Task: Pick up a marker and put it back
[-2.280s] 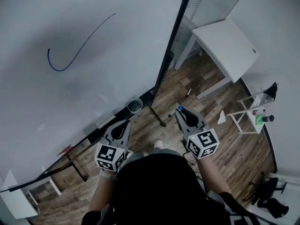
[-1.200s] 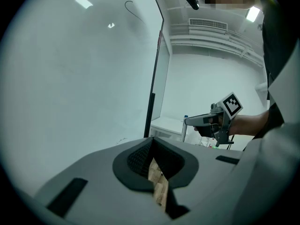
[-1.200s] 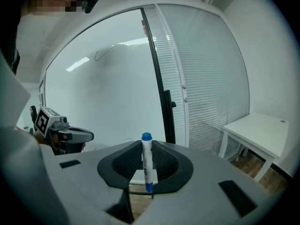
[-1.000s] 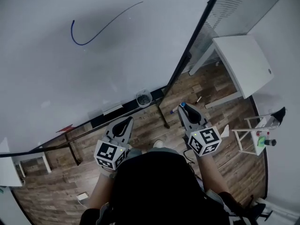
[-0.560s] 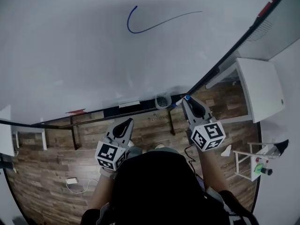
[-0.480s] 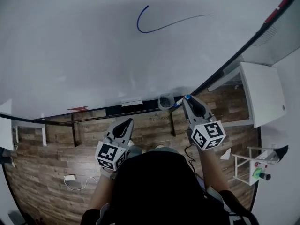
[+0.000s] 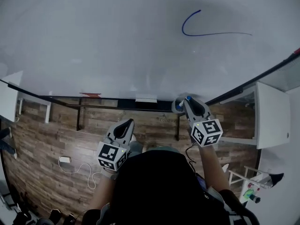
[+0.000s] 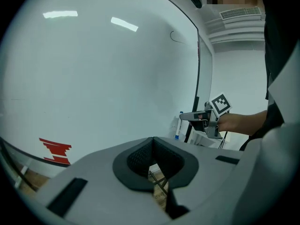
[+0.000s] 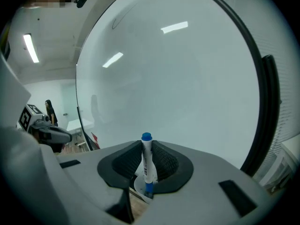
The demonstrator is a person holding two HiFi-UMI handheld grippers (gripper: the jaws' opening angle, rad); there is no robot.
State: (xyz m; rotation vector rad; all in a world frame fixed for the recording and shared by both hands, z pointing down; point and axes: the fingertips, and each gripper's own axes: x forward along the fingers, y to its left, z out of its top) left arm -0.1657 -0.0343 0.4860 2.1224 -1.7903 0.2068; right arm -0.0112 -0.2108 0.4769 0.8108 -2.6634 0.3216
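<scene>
Whiteboard bearing a blue line, above a wood floor. The right claw was clamped on an upright blue-capped marker at the board's lower edge, largely hiding a cup. The left claw, jaws together and empty, hung over open floor.

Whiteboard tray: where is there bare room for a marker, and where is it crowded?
Bare: tray between red mark and white block. Crowded: right end, where the cup sits under the right gripper holding the marker.
</scene>
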